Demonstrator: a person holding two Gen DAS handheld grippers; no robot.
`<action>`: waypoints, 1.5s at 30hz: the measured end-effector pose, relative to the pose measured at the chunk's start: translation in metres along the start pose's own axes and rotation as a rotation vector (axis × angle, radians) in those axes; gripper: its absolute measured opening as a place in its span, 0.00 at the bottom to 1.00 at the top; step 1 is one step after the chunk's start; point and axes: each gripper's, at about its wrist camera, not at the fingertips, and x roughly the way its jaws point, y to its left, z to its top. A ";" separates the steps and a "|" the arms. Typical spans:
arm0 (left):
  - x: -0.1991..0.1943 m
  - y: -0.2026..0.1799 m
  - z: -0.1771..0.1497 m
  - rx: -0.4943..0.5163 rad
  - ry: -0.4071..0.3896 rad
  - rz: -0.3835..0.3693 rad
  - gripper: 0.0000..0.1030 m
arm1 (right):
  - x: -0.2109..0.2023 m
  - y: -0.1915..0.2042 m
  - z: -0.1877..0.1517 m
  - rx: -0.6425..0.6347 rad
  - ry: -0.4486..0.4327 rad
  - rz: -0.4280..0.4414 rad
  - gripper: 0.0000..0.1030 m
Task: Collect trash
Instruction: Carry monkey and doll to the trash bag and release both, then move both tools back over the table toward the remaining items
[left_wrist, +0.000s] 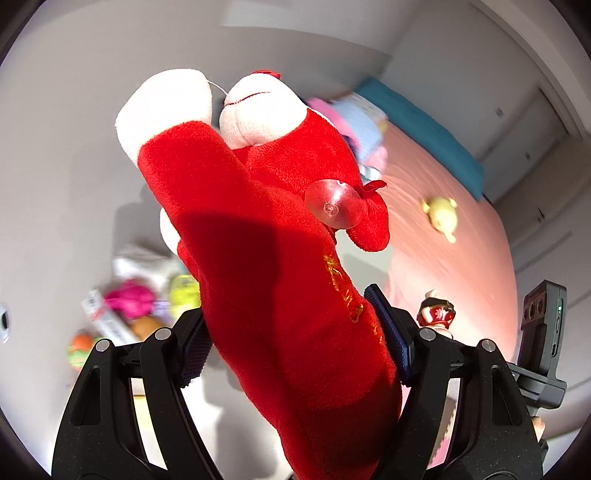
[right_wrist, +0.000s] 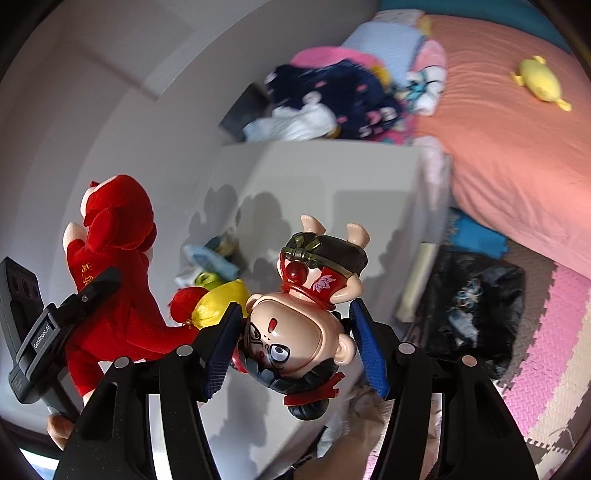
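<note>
On left gripper (right_wrist: 66, 317): "GenRobot.AI"; clamps red plush (right_wrist: 110, 266)

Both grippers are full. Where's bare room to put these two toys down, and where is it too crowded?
The orange bed cover is bare between the clothes pile at its head and the yellow toy. The white cabinet front is bare, but its top looks crowded with clothes. The floor by the black bag is cluttered. Left gripper grips the red plush; right gripper the figurine.
</note>
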 end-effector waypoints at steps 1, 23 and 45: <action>0.009 -0.016 0.000 0.027 0.015 -0.016 0.72 | -0.008 -0.012 0.000 0.020 -0.014 -0.010 0.59; 0.153 -0.223 -0.064 0.448 0.332 -0.085 0.94 | -0.080 -0.200 -0.031 0.285 -0.058 -0.240 0.64; 0.128 -0.170 -0.054 0.288 0.270 -0.041 0.94 | -0.066 -0.173 -0.023 0.172 -0.061 -0.199 0.66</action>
